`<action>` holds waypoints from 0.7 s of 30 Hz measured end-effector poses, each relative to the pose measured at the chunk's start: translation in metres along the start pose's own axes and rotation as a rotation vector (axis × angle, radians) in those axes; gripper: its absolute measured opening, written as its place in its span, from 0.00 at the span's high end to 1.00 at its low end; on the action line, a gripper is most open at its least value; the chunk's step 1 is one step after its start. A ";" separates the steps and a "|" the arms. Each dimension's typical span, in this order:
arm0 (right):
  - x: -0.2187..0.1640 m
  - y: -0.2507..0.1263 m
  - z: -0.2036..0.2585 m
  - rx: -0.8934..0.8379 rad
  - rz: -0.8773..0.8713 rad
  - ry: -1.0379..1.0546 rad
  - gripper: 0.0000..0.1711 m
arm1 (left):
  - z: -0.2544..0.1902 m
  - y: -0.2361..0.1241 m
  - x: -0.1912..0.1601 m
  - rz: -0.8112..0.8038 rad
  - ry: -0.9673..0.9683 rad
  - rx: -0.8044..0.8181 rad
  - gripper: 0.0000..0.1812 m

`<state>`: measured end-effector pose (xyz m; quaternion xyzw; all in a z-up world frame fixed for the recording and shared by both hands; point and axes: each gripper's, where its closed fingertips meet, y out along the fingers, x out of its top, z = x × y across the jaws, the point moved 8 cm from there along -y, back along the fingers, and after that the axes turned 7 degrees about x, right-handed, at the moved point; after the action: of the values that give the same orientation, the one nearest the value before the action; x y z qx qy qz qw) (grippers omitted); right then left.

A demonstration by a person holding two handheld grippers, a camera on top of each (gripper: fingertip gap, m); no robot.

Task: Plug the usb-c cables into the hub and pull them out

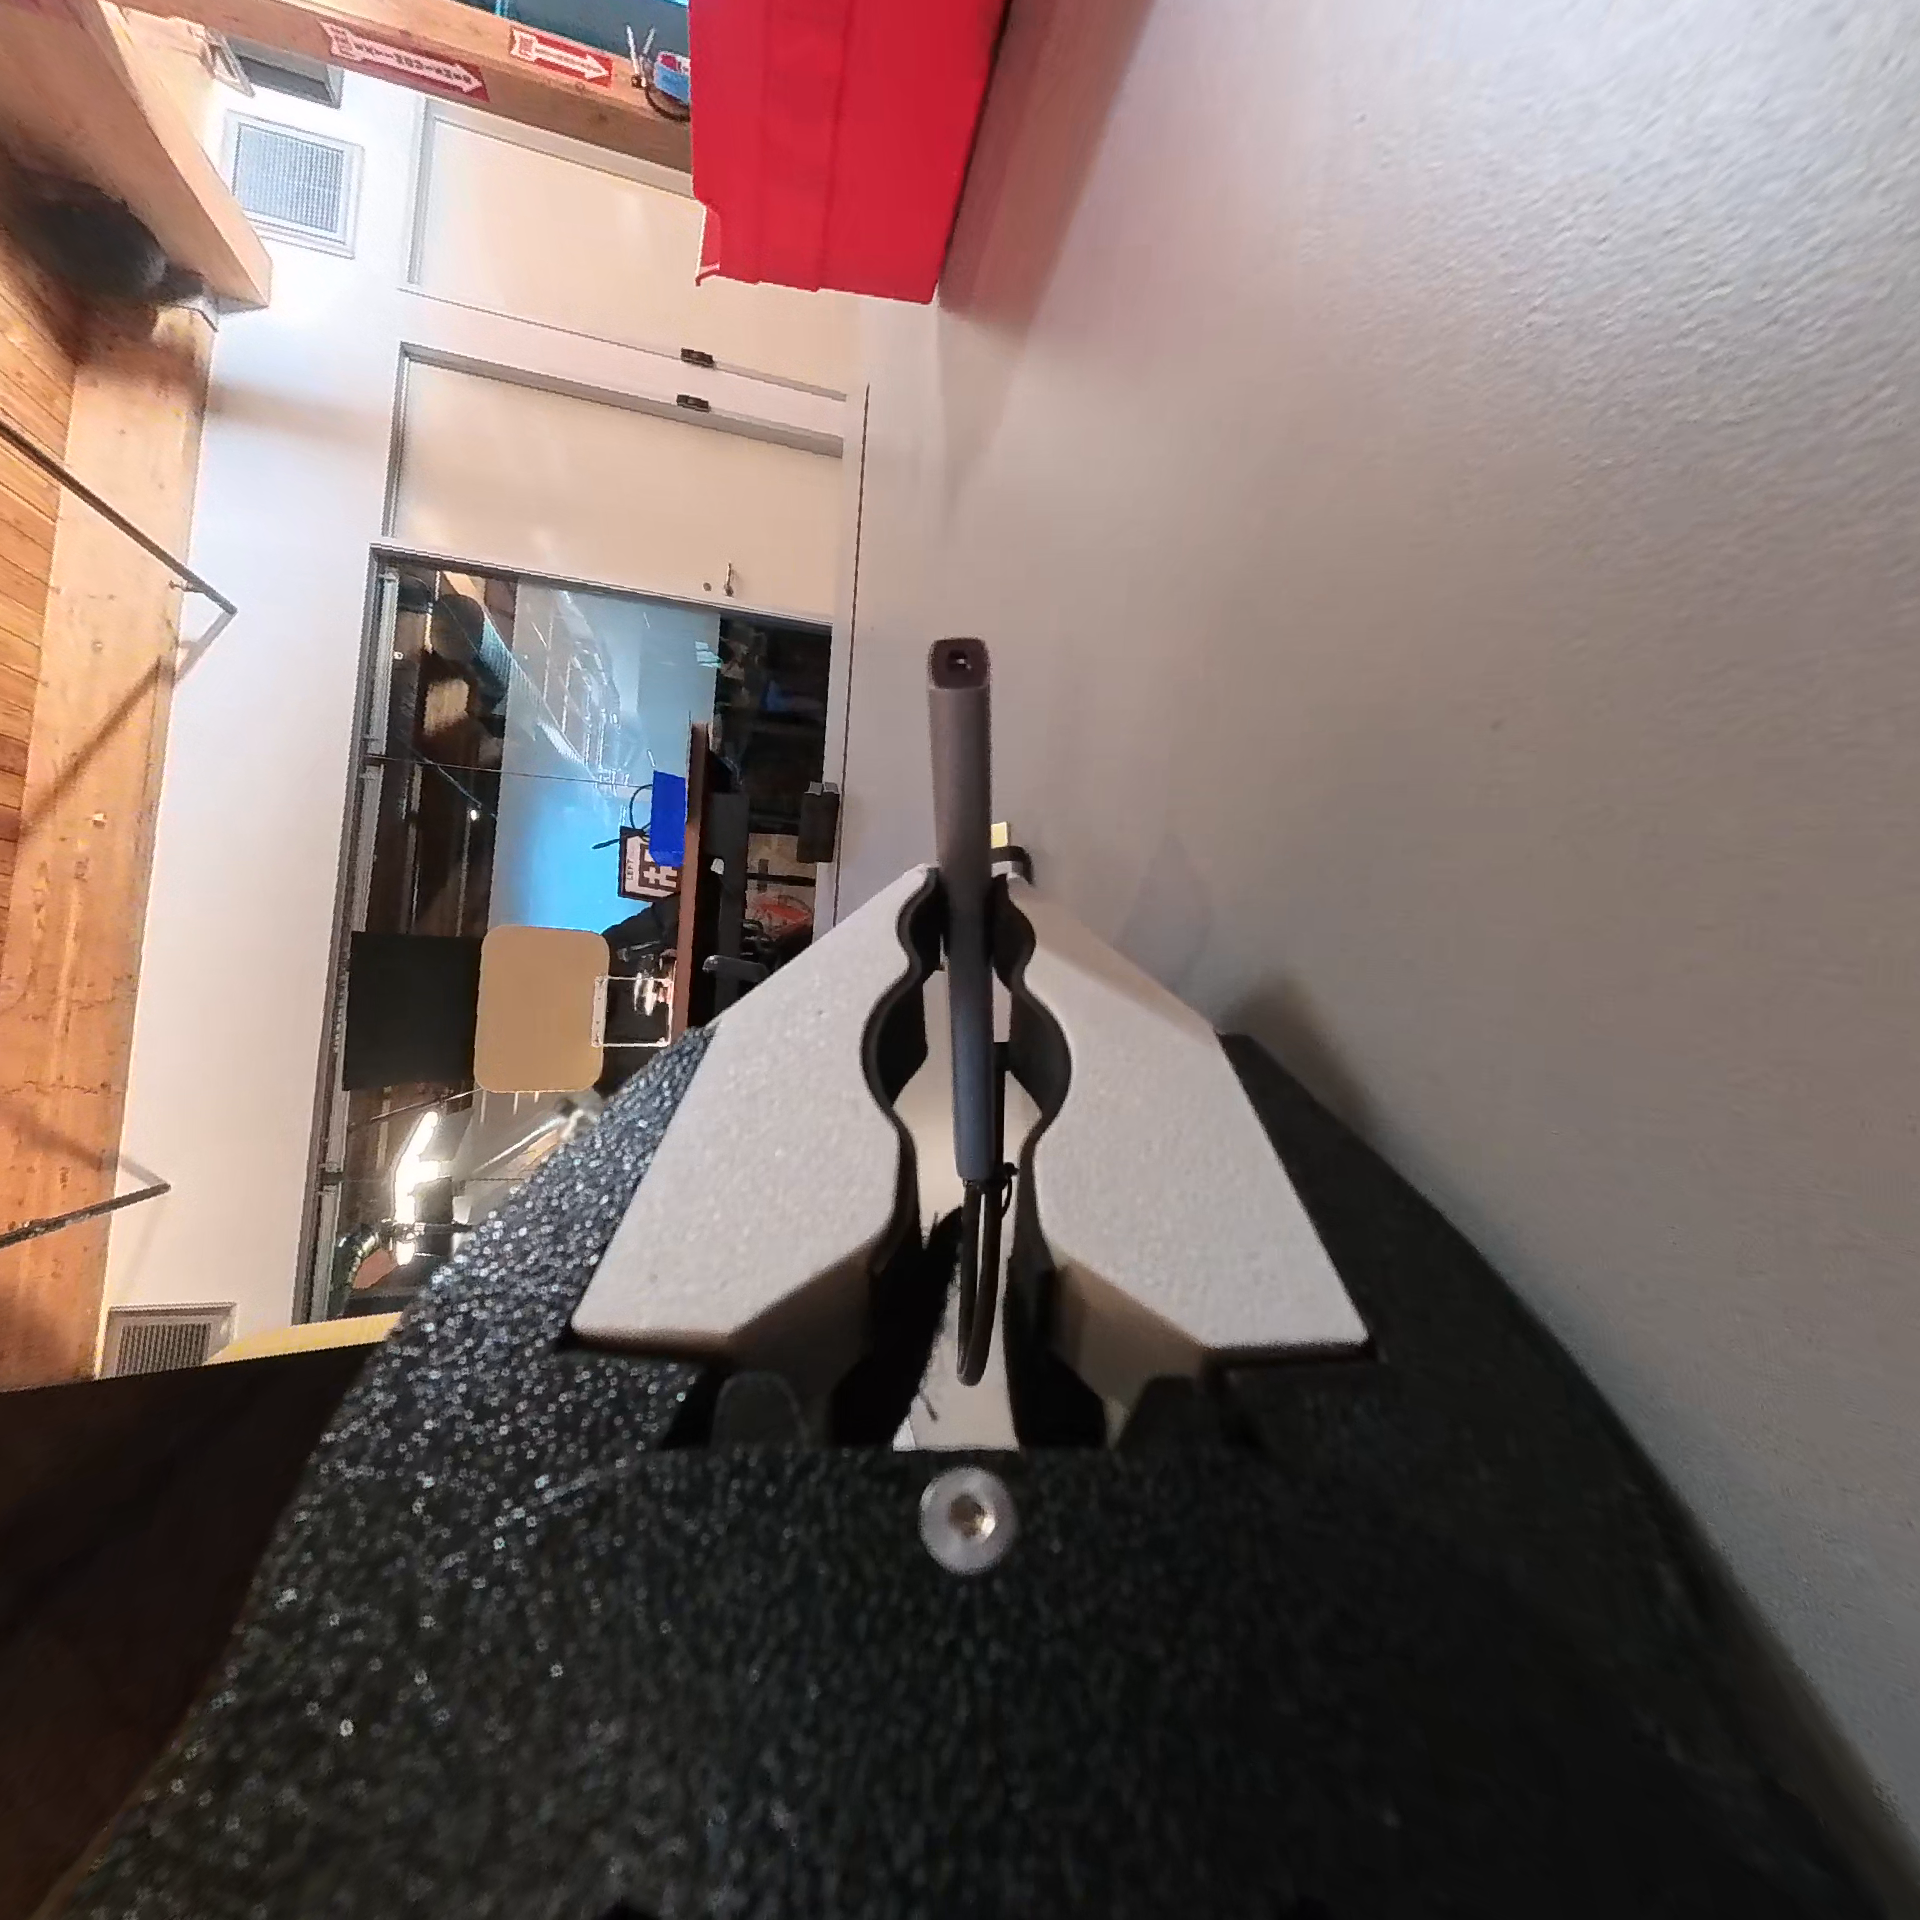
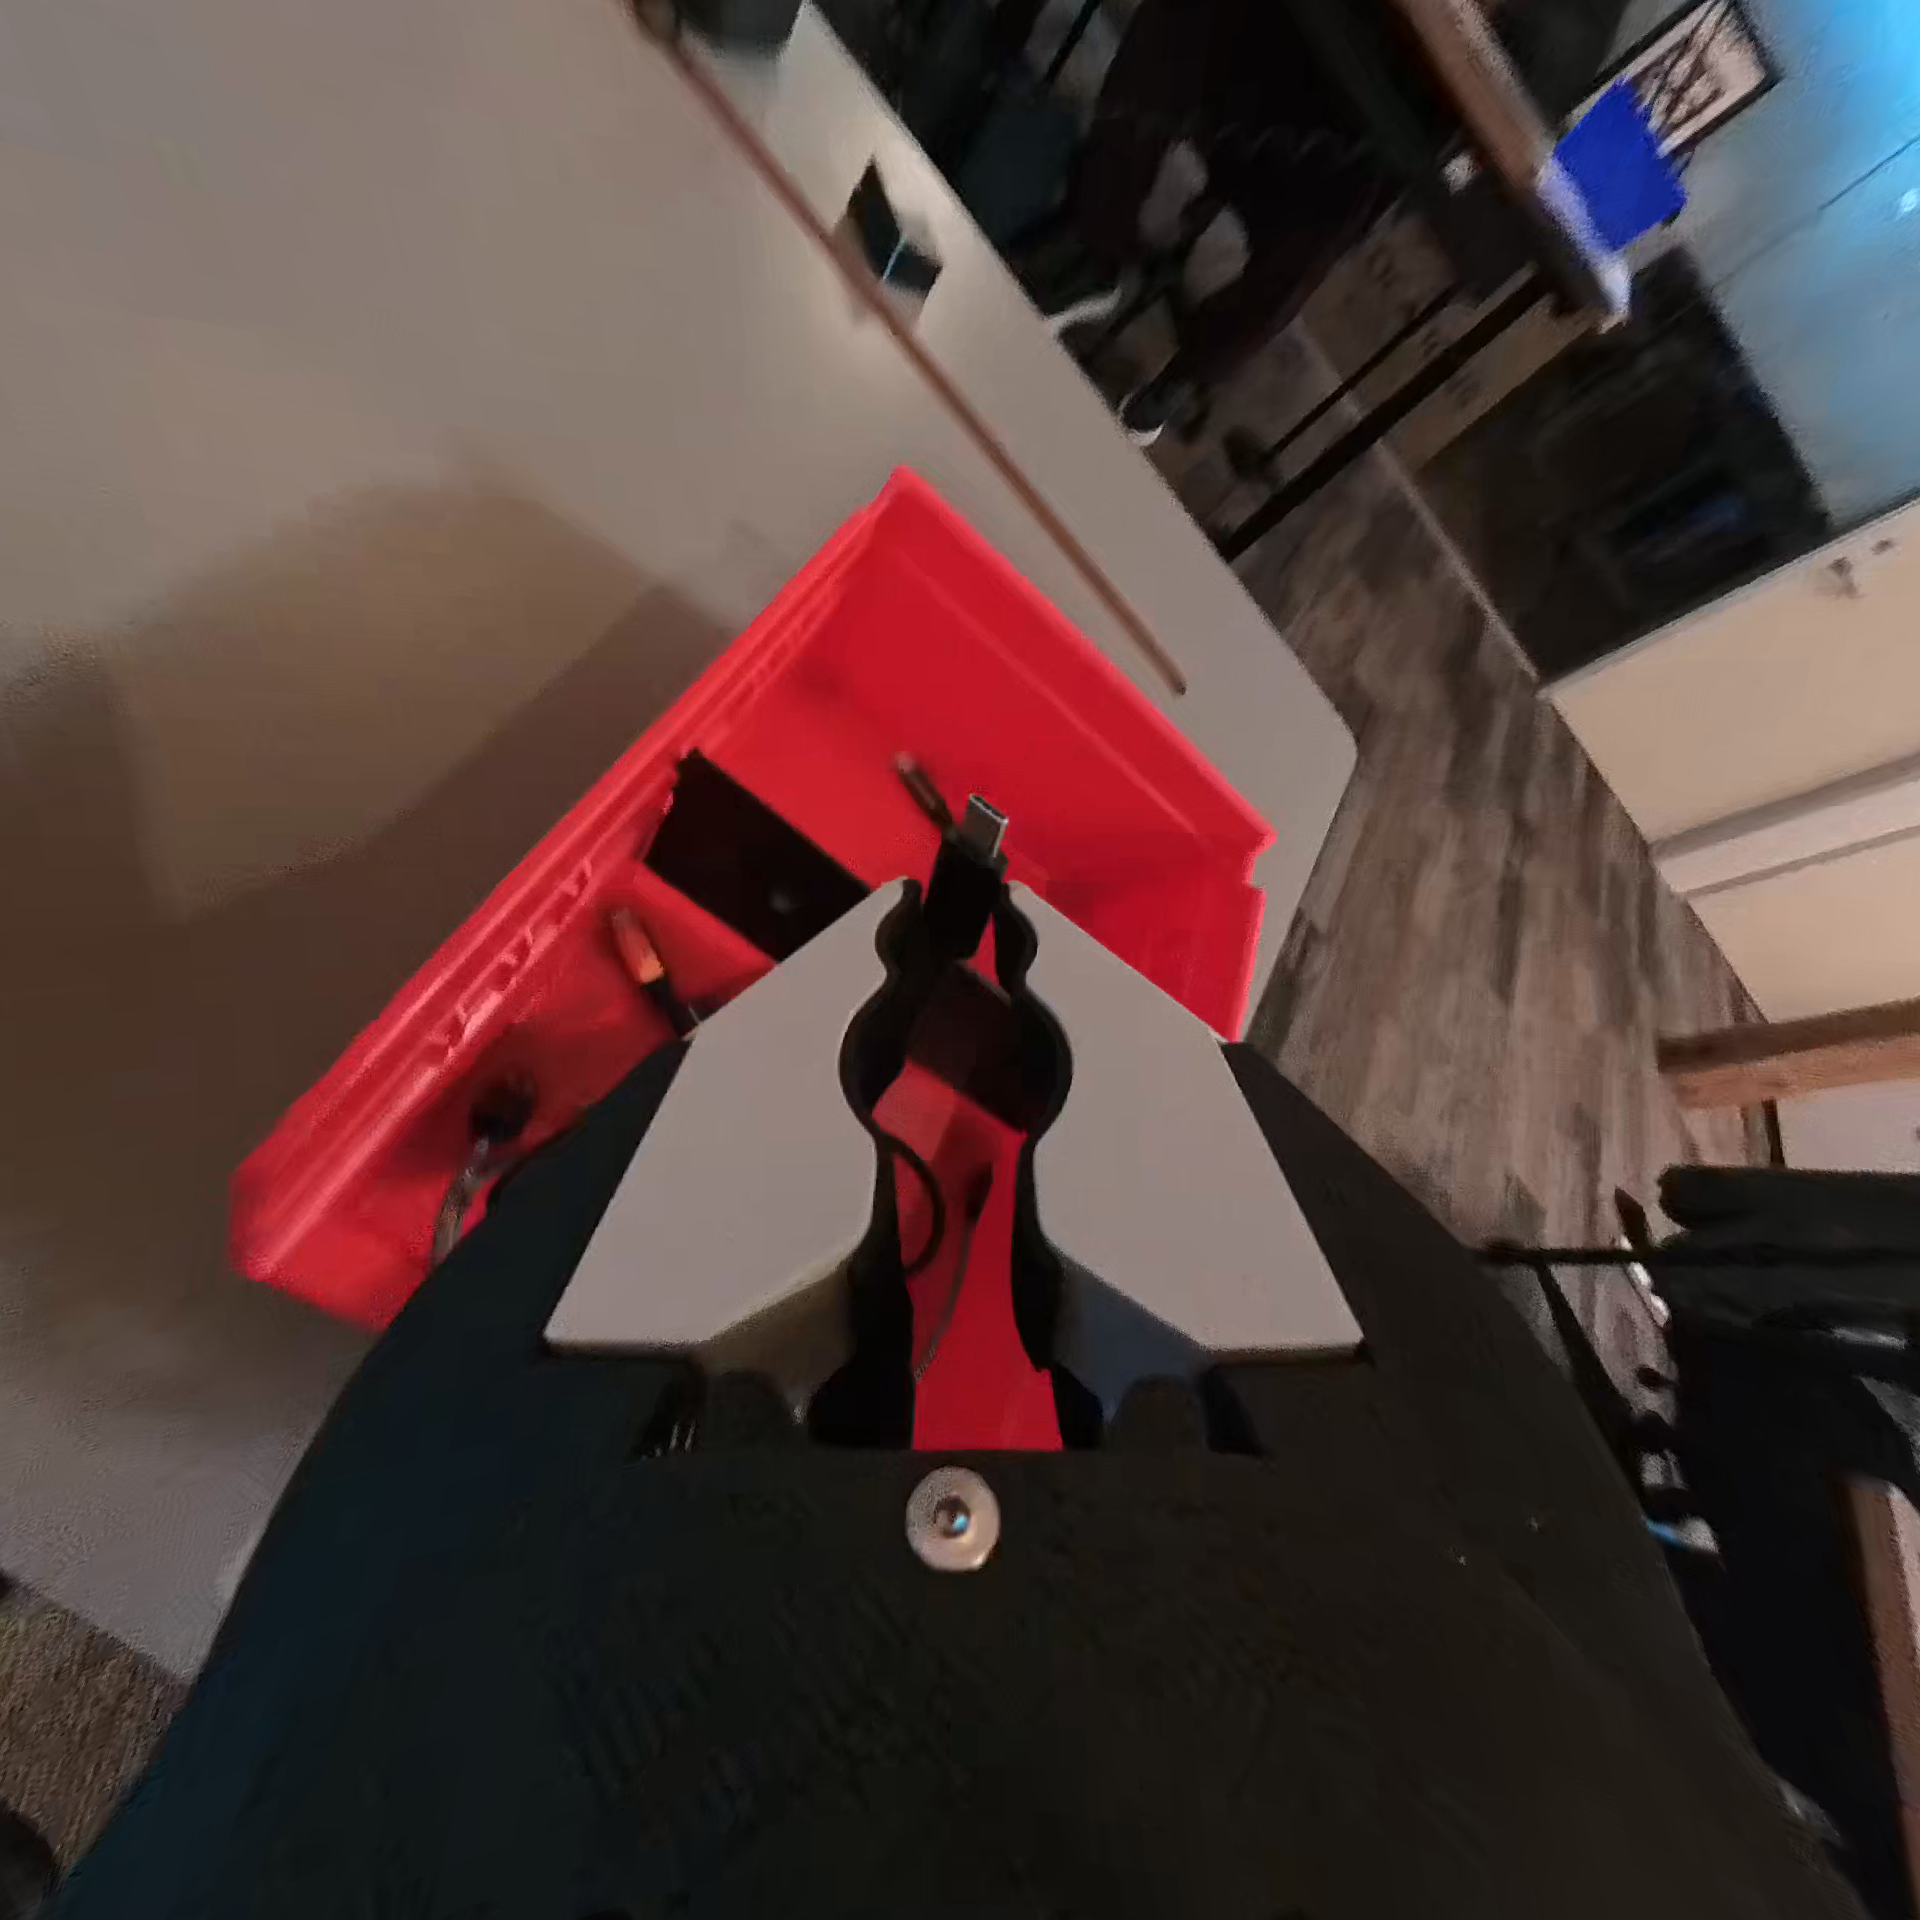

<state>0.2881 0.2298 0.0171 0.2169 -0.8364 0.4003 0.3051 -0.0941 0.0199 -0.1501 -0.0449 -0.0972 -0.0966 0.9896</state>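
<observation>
In the left wrist view my left gripper (image 1: 971, 883) is shut on a slim dark grey hub (image 1: 964, 810). The hub is seen edge-on and sticks out past the fingertips, with a small port opening at its far end. A thin black lead hangs from its near end between the fingers. In the right wrist view my right gripper (image 2: 956, 896) is shut on a black USB-C cable (image 2: 951, 904). The cable's metal plug (image 2: 985, 826) points forward over a red bin (image 2: 935, 707), and its cord loops down between the fingers.
The red bin sits on a white table (image 2: 312, 312) and holds more cable ends (image 2: 639, 951) and a black block (image 2: 748, 852). It also shows in the left wrist view (image 1: 831, 145), next to the table surface (image 1: 1455, 520). Dark furniture (image 2: 1787, 1299) stands at the right.
</observation>
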 end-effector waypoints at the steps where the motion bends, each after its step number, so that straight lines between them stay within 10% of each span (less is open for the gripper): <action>1: -0.004 0.002 0.001 0.006 0.034 -0.005 0.93 | 0.000 0.000 0.000 -0.001 0.003 0.001 0.96; 21: -0.086 0.003 -0.019 0.000 0.453 0.215 0.73 | 0.000 -0.001 0.000 0.001 0.026 -0.003 0.96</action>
<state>0.3543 0.2573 -0.0342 -0.0201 -0.8263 0.4795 0.2949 -0.0941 0.0187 -0.1504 -0.0451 -0.0841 -0.0971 0.9907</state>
